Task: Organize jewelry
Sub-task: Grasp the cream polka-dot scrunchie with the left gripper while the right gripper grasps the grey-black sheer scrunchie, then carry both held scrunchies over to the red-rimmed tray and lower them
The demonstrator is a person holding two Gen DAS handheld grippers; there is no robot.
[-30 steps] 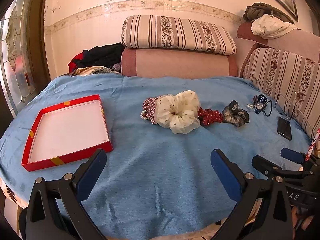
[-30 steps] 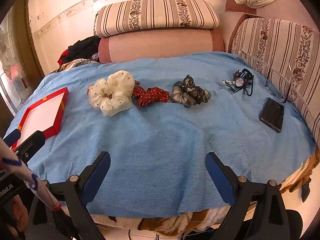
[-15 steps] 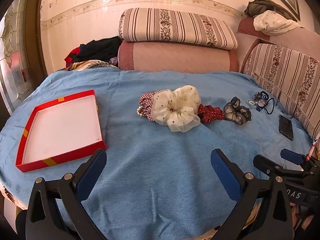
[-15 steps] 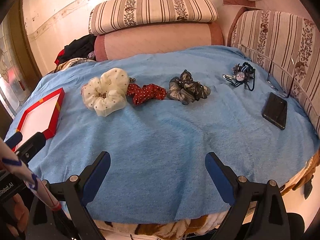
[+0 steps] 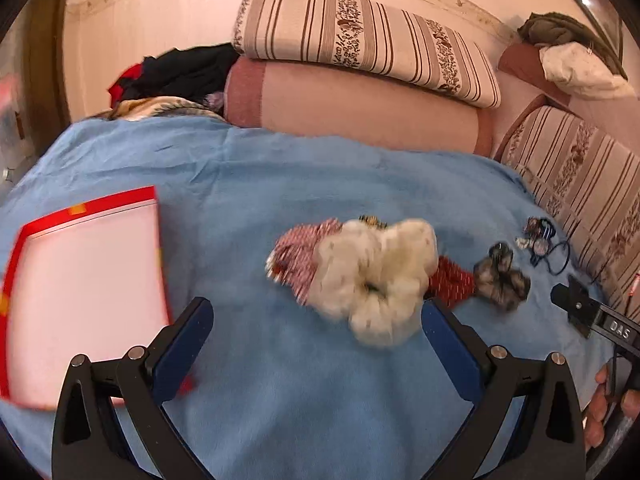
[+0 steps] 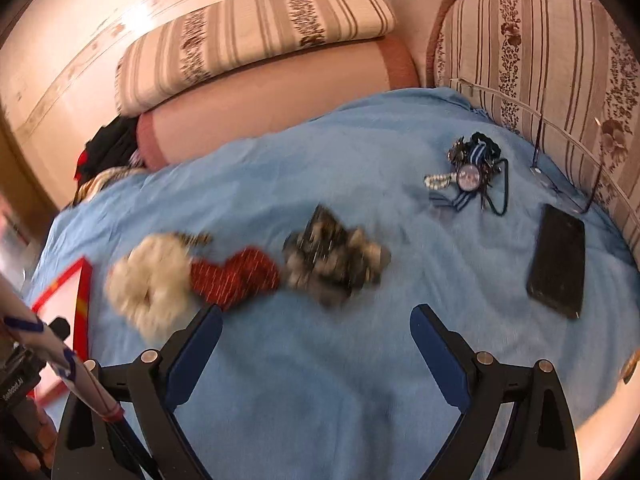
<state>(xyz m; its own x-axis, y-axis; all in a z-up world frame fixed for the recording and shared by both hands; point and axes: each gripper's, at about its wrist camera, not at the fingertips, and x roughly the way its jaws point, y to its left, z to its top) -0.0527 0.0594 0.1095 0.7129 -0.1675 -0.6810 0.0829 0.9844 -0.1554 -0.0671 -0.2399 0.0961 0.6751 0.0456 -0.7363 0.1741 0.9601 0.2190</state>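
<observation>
On the blue cloth lie a cream dotted scrunchie (image 5: 376, 280) (image 6: 150, 284), a red-checked one (image 5: 298, 254) behind it, a red dotted one (image 5: 450, 282) (image 6: 234, 276), a grey one (image 5: 502, 280) (image 6: 334, 266), and a small pile of jewelry with a blue cord (image 5: 538, 240) (image 6: 474, 174). A red tray with a white floor (image 5: 80, 284) (image 6: 78, 284) lies at the left. My left gripper (image 5: 316, 320) is open just short of the cream scrunchie. My right gripper (image 6: 316, 320) is open just short of the grey scrunchie.
A black phone (image 6: 558, 260) lies at the right on the cloth, glasses (image 6: 560, 188) beyond it. Striped cushions (image 5: 360, 36) and a pink bolster (image 5: 360, 104) back the table. Clothes (image 5: 180, 68) are piled at the far left.
Both grippers have moved forward toward the scrunchies, which now look larger and blurred. The right view has tilted. Both stay open and empty.
</observation>
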